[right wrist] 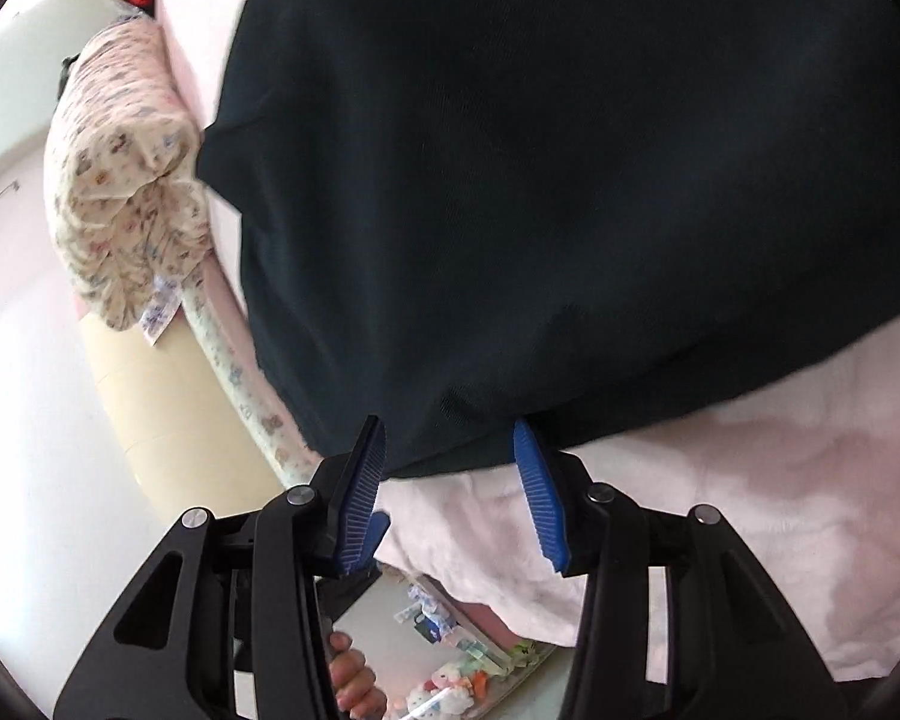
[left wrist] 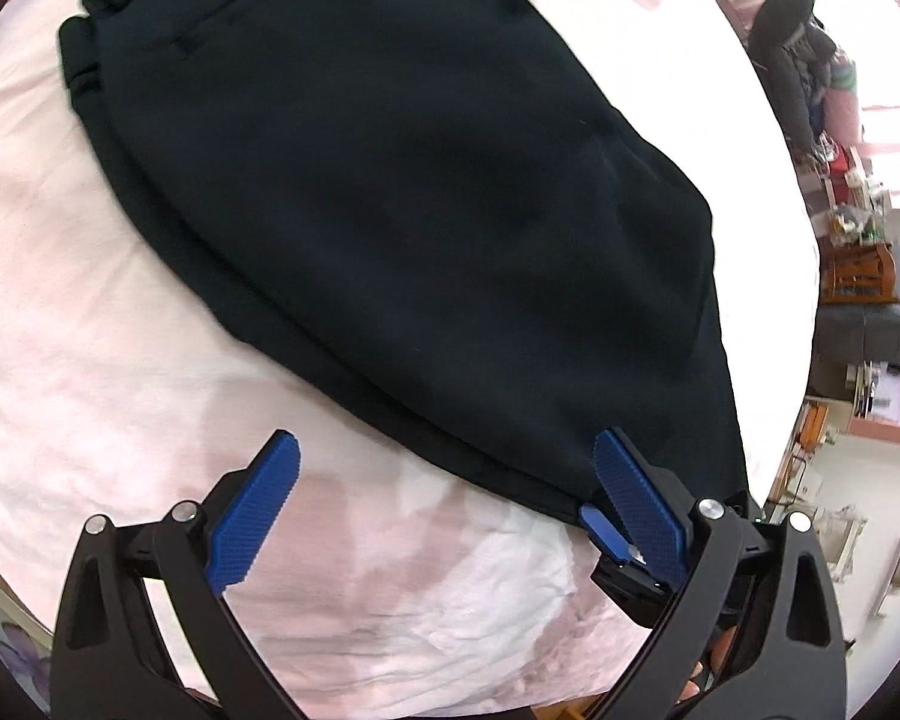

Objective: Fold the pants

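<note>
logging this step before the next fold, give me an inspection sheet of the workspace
surface: pink bedsheet, wrinkled, covering a bed
job's things: dark pants lying mostly flat on the sheet, waistband at the far end, near edge by both grippers
clutter: patterned pillow at the bed's edge; small toys on the floor below
grippers: left gripper open, fingers over the sheet at the pants' near edge; right gripper open, its fingers either side of the pants' edge, not closed on it
cables: nothing seen
surroundings: shelves with household goods beyond the bed, dark clothing hanging, pale wall
</note>
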